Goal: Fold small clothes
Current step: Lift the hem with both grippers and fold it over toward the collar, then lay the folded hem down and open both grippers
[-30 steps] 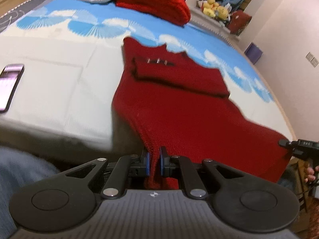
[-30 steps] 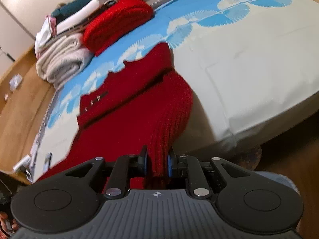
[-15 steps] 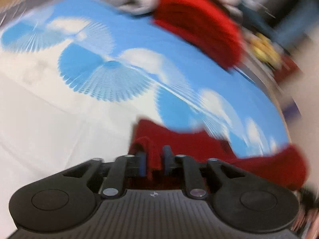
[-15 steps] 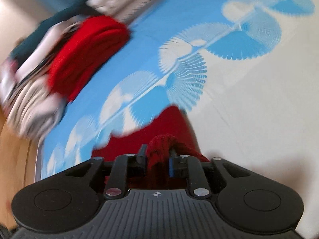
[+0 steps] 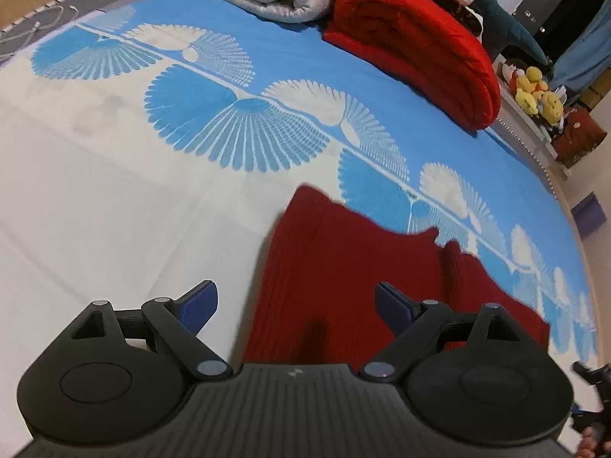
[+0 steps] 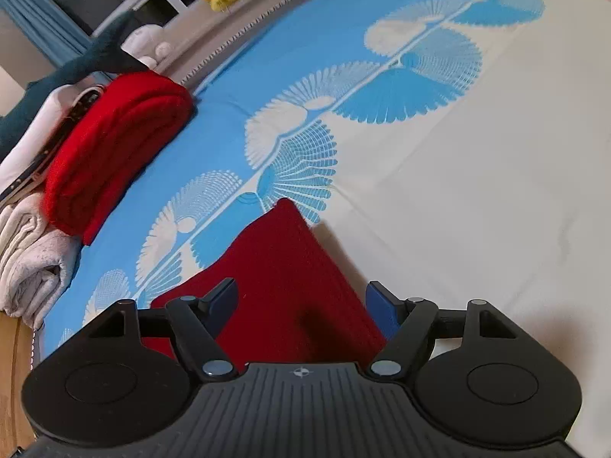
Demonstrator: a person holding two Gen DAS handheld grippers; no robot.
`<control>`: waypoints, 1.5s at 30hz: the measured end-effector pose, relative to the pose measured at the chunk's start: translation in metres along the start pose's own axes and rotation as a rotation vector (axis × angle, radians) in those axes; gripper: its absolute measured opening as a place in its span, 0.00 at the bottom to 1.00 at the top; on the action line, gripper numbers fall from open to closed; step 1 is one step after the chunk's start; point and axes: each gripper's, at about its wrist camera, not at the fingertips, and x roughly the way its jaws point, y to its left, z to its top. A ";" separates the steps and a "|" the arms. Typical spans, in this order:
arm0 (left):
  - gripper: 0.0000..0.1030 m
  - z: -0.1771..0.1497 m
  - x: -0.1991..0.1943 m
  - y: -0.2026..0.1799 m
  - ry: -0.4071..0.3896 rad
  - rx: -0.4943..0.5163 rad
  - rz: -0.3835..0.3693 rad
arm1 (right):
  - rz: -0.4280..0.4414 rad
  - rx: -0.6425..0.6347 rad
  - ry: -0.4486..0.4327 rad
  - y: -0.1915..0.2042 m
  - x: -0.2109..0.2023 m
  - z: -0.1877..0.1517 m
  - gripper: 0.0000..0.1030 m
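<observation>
The ribbed knitted garment (image 5: 343, 274) is deep red. The bedsheet (image 5: 114, 191) is cream with a blue band of fan motifs. The rolled fleece blanket (image 5: 416, 49) is bright red.

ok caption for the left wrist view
Left gripper, fingers just opened, above a folded red knit garment on the blue fan-print bedsheet.

The small garment (image 5: 343, 267) is a dark red ribbed knit, lying flat on the bed (image 5: 114, 191) and doubled over on itself, with one edge just onto the blue fan pattern. In the left wrist view a narrower ribbed part lies along its right side. In the right wrist view one corner (image 6: 284, 206) points toward the bed's far side.
</observation>
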 end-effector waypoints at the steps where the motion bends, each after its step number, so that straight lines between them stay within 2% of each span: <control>1: 0.92 -0.007 -0.002 -0.002 -0.012 0.004 0.009 | -0.007 0.000 -0.023 0.002 -0.009 -0.007 0.76; 4: 0.92 -0.023 -0.002 -0.008 -0.050 0.060 0.052 | -0.034 0.023 -0.091 0.004 -0.021 -0.023 0.78; 9: 0.92 -0.021 0.021 -0.019 -0.123 0.223 0.162 | -0.115 -0.002 -0.130 0.007 -0.003 -0.030 0.79; 11: 0.92 -0.013 0.035 -0.022 -0.107 0.251 0.161 | -0.135 -0.049 -0.134 0.012 0.010 -0.025 0.79; 15: 0.92 -0.003 0.051 -0.038 -0.104 0.320 0.141 | -0.143 -0.176 -0.197 0.025 0.032 -0.011 0.78; 18: 0.92 0.005 0.066 -0.054 -0.126 0.394 0.170 | -0.134 -0.242 -0.203 0.028 0.042 -0.007 0.78; 21: 0.92 0.017 0.083 -0.058 -0.104 0.380 0.181 | -0.109 -0.282 -0.189 0.031 0.053 -0.006 0.78; 22: 0.90 0.021 0.088 -0.057 -0.091 0.359 0.172 | -0.106 -0.293 -0.184 0.033 0.056 -0.006 0.78; 25: 0.71 0.028 0.099 -0.053 -0.044 0.311 0.141 | -0.142 -0.325 -0.185 0.037 0.067 -0.008 0.78; 27: 0.63 0.027 0.103 -0.053 -0.051 0.320 0.160 | -0.168 -0.321 -0.187 0.036 0.075 -0.008 0.78; 28: 0.54 0.026 0.104 -0.055 -0.058 0.332 0.173 | -0.187 -0.305 -0.179 0.034 0.080 -0.007 0.78; 29: 0.39 0.026 0.105 -0.056 -0.058 0.346 0.170 | -0.211 -0.281 -0.168 0.031 0.086 -0.006 0.78; 31: 0.22 0.024 0.104 -0.058 -0.057 0.349 0.160 | -0.202 -0.239 -0.113 0.026 0.099 -0.007 0.66; 32: 0.15 0.024 0.101 -0.059 -0.069 0.353 0.165 | -0.164 -0.226 -0.083 0.024 0.102 -0.007 0.30; 33: 0.15 0.024 0.096 -0.060 -0.080 0.349 0.165 | -0.144 -0.217 -0.072 0.026 0.102 -0.007 0.11; 34: 0.14 0.026 0.089 -0.060 -0.094 0.336 0.158 | -0.176 -0.224 -0.104 0.031 0.097 -0.006 0.11; 37: 0.13 0.035 0.065 -0.053 -0.162 0.302 0.152 | -0.160 -0.215 -0.192 0.038 0.075 -0.002 0.11; 39: 0.13 0.044 0.061 -0.038 -0.154 0.257 0.127 | -0.149 -0.190 -0.228 0.035 0.066 0.002 0.11; 41: 0.14 0.049 0.073 -0.024 -0.102 0.207 0.107 | -0.159 -0.182 -0.217 0.029 0.070 0.001 0.10; 45: 0.19 0.037 0.099 -0.020 -0.060 0.244 0.127 | -0.194 -0.188 -0.146 0.017 0.095 -0.007 0.13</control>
